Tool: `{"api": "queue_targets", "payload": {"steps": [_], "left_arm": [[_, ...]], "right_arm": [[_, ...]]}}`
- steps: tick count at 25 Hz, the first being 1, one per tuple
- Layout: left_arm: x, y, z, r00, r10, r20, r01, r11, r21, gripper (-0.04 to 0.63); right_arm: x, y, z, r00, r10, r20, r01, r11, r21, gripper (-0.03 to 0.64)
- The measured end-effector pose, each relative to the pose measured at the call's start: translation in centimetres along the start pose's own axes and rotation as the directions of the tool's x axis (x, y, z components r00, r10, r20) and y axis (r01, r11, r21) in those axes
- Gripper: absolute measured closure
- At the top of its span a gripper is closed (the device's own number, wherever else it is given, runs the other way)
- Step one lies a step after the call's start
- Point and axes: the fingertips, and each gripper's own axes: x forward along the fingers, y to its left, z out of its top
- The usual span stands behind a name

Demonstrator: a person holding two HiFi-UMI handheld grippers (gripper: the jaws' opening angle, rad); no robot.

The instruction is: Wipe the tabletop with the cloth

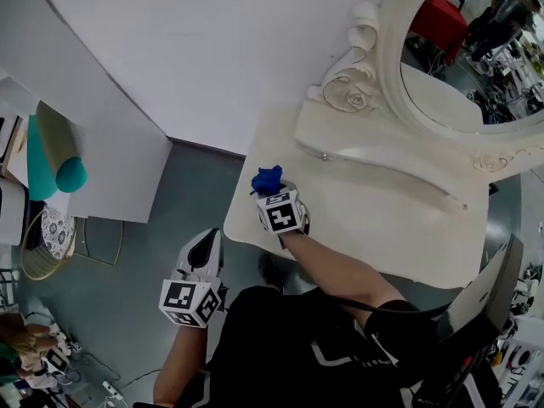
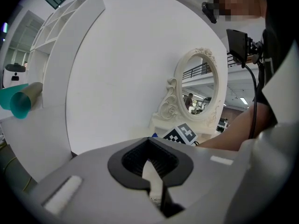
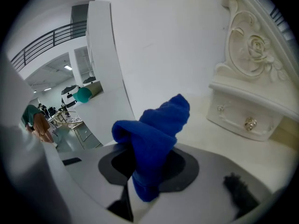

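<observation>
Cloth: small blue terry cloth, bunched into a thick fold that sticks out past the jaw tips; in the head view the cloth is over the near left corner of the tabletop. Whether it presses on the surface I cannot tell.
Right gripper: right gripper has its jaws closed on the lower part of the cloth. In the head view it is above the table corner, with the marker cube just behind it.
Left gripper: left gripper has its jaws together with nothing between them. In the head view it is off the table, over the grey floor, left of the table edge.
Tabletop: white tabletop with curved edge, bare in front of the cloth.
Mirror: oval mirror in a white carved frame stands at the back of the table, and the left gripper view shows it too.
Drawer: small white drawer with a metal knob, under the carved frame, to the right of the cloth.
Rolls: teal paper roll lies on a white shelf at the far left.
</observation>
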Motion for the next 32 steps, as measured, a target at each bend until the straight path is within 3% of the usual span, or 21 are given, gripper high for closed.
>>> {"api": "queue_targets", "payload": {"steps": [6,32], "left_arm": [[1.8,-3.5,0.1,0.998,-0.069,-0.004,0.069,0.997,0.036,0.586],[7.4,-18.5,0.0,0.975,-0.221,-0.028,0.223,0.970,0.097,0.586]], "right_arm": [[-2.1,-3.3,-1.7,1.000,-0.030,0.001,0.030,0.999,0.037,0.494],[-13.3,-16.2,-10.0,0.993,-0.119,-0.028,0.121,0.983,0.136,0.494]]}}
